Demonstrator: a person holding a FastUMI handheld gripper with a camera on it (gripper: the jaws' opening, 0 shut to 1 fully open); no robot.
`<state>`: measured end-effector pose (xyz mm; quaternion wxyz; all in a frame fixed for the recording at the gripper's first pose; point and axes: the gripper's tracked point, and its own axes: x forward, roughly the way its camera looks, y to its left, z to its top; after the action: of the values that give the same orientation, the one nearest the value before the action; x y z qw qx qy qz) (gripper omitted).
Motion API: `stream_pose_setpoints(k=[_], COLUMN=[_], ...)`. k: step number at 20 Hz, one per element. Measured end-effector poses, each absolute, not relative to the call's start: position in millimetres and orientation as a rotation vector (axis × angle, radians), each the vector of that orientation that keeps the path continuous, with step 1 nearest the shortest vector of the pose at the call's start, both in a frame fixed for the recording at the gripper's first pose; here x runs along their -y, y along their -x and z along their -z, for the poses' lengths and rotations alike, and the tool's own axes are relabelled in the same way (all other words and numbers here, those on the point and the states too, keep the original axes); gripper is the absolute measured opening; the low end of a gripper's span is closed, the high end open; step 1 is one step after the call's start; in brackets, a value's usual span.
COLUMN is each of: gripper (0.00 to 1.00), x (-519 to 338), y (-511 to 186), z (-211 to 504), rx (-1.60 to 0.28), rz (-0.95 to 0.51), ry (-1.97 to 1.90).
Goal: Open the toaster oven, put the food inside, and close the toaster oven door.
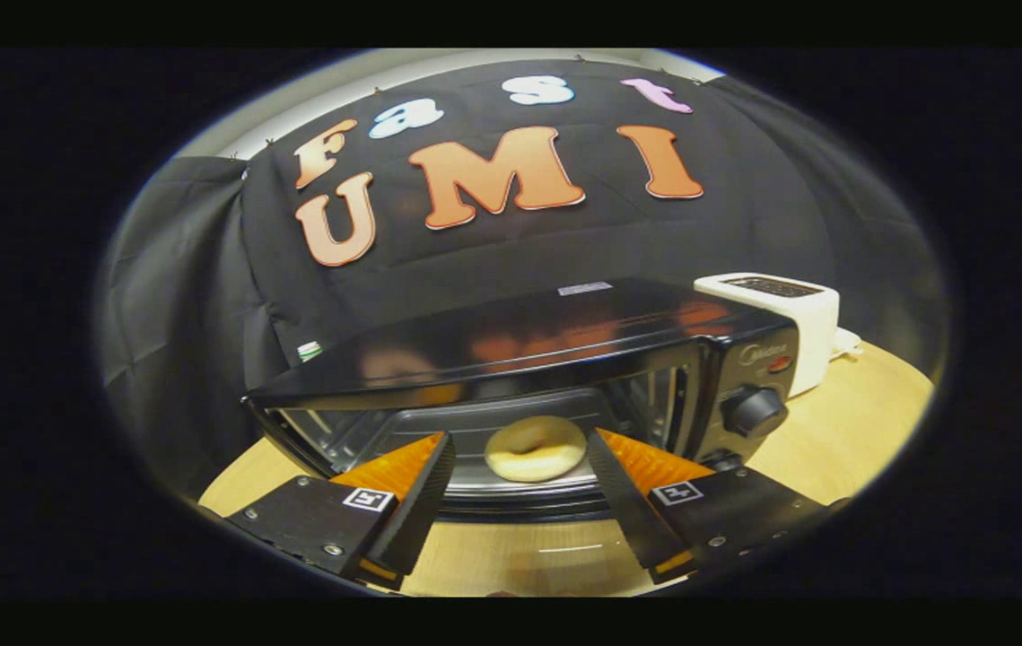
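1. Far left: black cloth wall [205, 296] hanging behind the oven, folds showing, a pale strip of room wall above it.
2. Just behind the oven's left rear corner: a small white-and-green object [310, 351], too small to identify.
3. Left of centre: left finger [425, 489] of the gripper [519, 449], reaching forward toward the oven mouth, touching nothing.
4. Centre: black oven [511, 345] on the wooden table [842, 431], glossy top reflecting orange shapes, a small pale sticker near the top's rear edge.
5. Oven mouth open; door [519, 513] folded down flat toward the gripper, its front edge lying between the two fingers.
6. Inside, on the tray [475, 440]: a pale bagel [535, 448] lying flat, hole faintly visible, resting near the front of the cavity.
7. Bagel seen in the gap between the fingertips but beyond them, apart from both.
8. Gripper spread wide, holding nothing.
9. Right of centre: right finger [623, 493], angled inward like the left one, also free of contact.
10. Right side of the oven: control panel with a round black knob [754, 412] and a small red mark above it; a second knob partly hidden behind the right finger.
11. Further right, behind the oven's right rear corner: a white toaster [780, 314] standing on the table, slots on top, close to the oven.
12. Far right: bare table surface curving away.
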<state>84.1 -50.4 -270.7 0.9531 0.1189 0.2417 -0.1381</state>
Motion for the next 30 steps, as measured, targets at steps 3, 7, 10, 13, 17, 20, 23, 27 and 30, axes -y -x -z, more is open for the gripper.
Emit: stream_pose_setpoints(k=[3, 7, 10, 13, 17, 20, 23, 27, 30], gripper=[0.89, 0.92, 0.93, 0.94, 0.95, 0.95, 0.95, 0.95, 0.95], x=[42.9, 18.1, 5.6, -7.3, -22.5, -34.4, -41.3, -44.6, -48.3], y=[-67.0, -30.7, -10.9, 14.8, 45.5, 65.0, 82.5, 101.3, 108.5], z=[255.4, 256.1, 248.0, 252.1, 270.7, 281.4, 293.6, 311.4, 326.8], rx=[-0.492, -0.591, -0.588, -0.627, -0.706, -0.745, -0.789, -0.856, -0.906], rz=[0.253, 0.211, 0.185, 0.166, 0.153, 0.144, 0.145, 0.153, 0.157], ry=[-0.207, -0.23, -0.192, -0.135, -0.085, -0.089, -0.077, -0.061, -0.056])
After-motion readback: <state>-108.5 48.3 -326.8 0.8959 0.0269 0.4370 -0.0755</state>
